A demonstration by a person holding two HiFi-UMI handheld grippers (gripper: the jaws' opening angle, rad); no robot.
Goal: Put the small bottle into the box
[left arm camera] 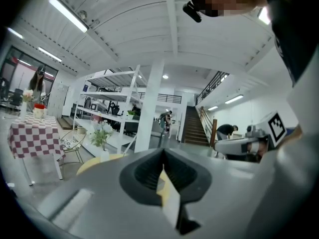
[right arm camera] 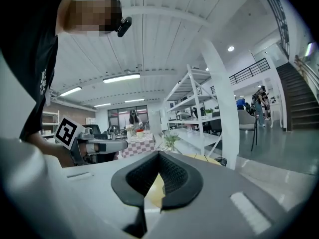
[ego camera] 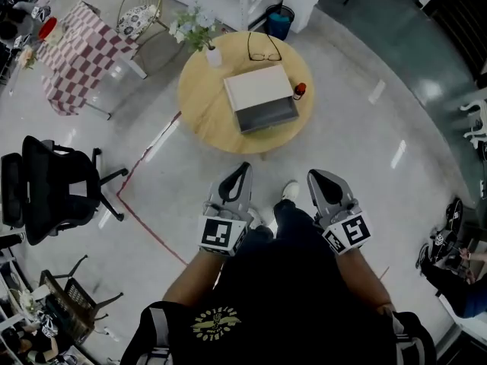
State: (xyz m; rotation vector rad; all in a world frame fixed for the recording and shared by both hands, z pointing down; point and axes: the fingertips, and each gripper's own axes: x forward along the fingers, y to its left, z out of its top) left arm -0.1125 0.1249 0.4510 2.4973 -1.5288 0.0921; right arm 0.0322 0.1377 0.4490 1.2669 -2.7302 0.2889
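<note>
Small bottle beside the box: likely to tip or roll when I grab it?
The small bottle seems upright and narrow, so a nudge would probably tip it. If round, it may roll on the smooth table. It looks small, likely light.

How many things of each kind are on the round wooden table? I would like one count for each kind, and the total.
Box: 1
Small bottle: 1
Pair of glasses: 1
Vase with flowers: 1
Total: 4
</note>
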